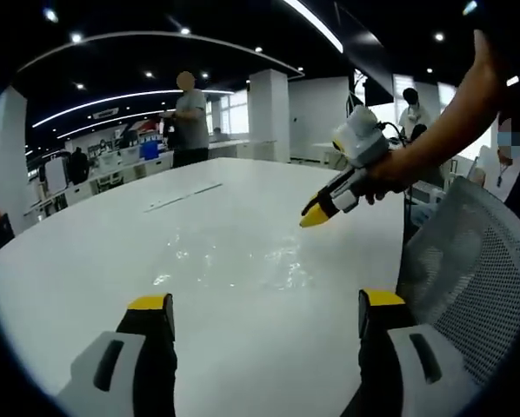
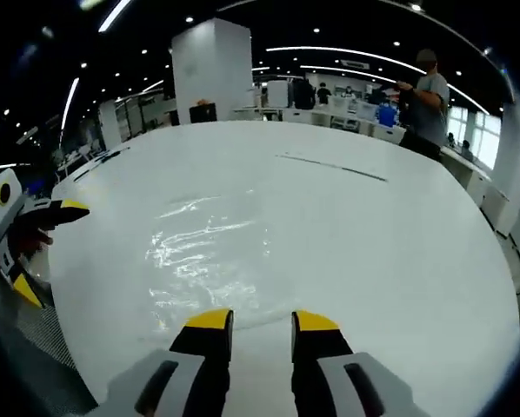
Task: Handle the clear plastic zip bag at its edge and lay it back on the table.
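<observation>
The clear plastic zip bag (image 1: 234,256) lies flat on the white table (image 1: 86,261), showing mainly as glare and wrinkles. My left gripper (image 1: 266,301) hovers wide open at the near table edge, with nothing between its jaws. My right gripper (image 1: 316,215), held by a hand, hangs just above the bag's far right corner. In the right gripper view the bag (image 2: 212,252) spreads right ahead of the right gripper (image 2: 262,321), whose jaws stand a narrow gap apart with only table showing between them. The left gripper (image 2: 47,248) enters at the left edge, open.
A grey mesh chair (image 1: 473,261) stands at the table's right edge beside my left gripper. A thin strip (image 1: 182,198) lies on the far part of the table. A person (image 1: 190,117) stands beyond the far edge, with desks and a white pillar (image 1: 269,113) behind.
</observation>
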{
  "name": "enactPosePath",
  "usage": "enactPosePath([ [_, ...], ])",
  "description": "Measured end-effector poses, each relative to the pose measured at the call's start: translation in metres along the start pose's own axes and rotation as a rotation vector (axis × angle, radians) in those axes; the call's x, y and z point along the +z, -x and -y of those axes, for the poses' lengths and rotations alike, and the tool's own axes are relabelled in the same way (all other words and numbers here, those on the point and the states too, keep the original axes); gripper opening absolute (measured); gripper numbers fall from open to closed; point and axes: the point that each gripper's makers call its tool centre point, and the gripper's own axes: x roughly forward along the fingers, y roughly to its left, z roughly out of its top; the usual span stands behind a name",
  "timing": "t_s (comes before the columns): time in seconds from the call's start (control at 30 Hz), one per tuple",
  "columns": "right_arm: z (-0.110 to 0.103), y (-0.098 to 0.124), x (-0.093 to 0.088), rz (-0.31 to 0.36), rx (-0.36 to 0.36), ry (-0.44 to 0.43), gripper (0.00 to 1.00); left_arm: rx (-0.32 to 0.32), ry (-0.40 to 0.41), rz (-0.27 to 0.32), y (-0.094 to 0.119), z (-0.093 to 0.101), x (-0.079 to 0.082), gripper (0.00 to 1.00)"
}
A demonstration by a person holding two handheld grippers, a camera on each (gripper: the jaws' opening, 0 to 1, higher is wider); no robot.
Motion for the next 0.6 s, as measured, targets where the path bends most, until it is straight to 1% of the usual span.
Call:
enactPosePath([
  [0.17, 0.013, -0.009, 0.002, -0.003, -0.019, -0.018, 0.27, -0.007, -0.002, -0.007, 0.000, 0.002, -0.002, 0.86],
  [0.27, 0.018, -0.016, 0.002, -0.004, -0.018, -0.063, 0.26, -0.012, -0.005, -0.014, -0.001, 0.003, -0.005, 0.86],
  [0.33, 0.022, -0.020, 0.000, -0.012, -0.021, -0.098, 0.24, -0.014, -0.005, -0.019, -0.001, 0.004, -0.005, 0.85],
  [0.43, 0.024, -0.025, -0.002, -0.014, -0.015, -0.118, 0.22, -0.016, -0.007, -0.022, -0.001, 0.004, -0.006, 0.85],
  [0.5, 0.020, -0.024, 0.000, -0.007, -0.006, -0.134, 0.17, -0.017, -0.008, -0.025, -0.001, 0.004, -0.007, 0.84],
  [0.57, 0.018, -0.024, -0.002, -0.018, 0.002, -0.176, 0.13, -0.019, -0.007, -0.029, -0.001, 0.004, -0.009, 0.84],
  [0.6, 0.017, -0.024, -0.002, -0.017, 0.005, -0.176, 0.10, -0.019, -0.007, -0.030, -0.002, 0.005, -0.009, 0.84],
])
